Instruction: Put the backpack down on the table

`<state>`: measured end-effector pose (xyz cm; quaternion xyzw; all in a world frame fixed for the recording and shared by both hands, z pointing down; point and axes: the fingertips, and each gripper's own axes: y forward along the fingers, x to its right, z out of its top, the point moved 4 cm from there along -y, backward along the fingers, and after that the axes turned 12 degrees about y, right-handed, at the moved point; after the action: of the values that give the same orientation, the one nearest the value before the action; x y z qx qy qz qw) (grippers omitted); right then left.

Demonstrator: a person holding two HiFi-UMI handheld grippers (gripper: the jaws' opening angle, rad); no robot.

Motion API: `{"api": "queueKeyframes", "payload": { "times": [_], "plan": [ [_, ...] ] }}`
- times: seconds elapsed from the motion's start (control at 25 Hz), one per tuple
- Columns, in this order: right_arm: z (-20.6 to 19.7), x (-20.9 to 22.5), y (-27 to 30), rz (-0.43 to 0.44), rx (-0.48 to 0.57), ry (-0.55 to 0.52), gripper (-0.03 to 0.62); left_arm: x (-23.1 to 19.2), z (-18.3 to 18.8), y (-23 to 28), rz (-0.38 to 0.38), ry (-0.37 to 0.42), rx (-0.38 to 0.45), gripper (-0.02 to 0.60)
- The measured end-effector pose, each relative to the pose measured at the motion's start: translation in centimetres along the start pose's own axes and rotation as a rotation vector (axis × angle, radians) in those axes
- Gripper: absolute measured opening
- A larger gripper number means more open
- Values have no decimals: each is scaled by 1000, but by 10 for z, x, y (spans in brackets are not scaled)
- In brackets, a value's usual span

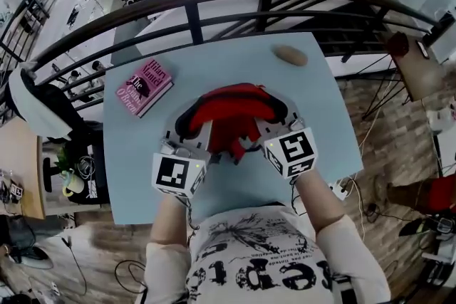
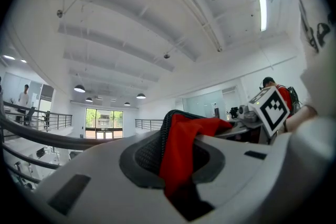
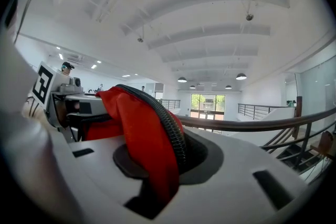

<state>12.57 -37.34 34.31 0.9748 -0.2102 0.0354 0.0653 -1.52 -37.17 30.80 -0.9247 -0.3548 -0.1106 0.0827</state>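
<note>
A: Head view, anything hidden?
B: Backpack (image 1: 231,110) underside, behind my left gripper (image 1: 201,133) and right gripper (image 1: 265,126). Can't tell if it touches the pale blue table (image 1: 135,167). Book (image 1: 144,86) lies left, railing (image 1: 192,11) beyond.
A: Left gripper view?
B: Jaws narrow, pinching red backpack fabric.
A: Right gripper view?
B: Same, clamped on red fabric.

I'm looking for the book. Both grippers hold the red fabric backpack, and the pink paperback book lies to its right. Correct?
No: the head view shows the pink paperback book lying left of the red fabric backpack. The left gripper and right gripper do hold it.
</note>
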Motion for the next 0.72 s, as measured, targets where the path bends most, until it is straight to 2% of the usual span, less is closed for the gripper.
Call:
{"api": "queueKeyframes", "payload": {
  "times": [0.36,0.72],
  "plan": [
    [13,52,79,84,-16,-31,84,-41,-20,71,88,-17,-27,57],
    [13,95,106,115,39,-22,84,-44,-36,115,94,42,-23,63]
  ]
}}
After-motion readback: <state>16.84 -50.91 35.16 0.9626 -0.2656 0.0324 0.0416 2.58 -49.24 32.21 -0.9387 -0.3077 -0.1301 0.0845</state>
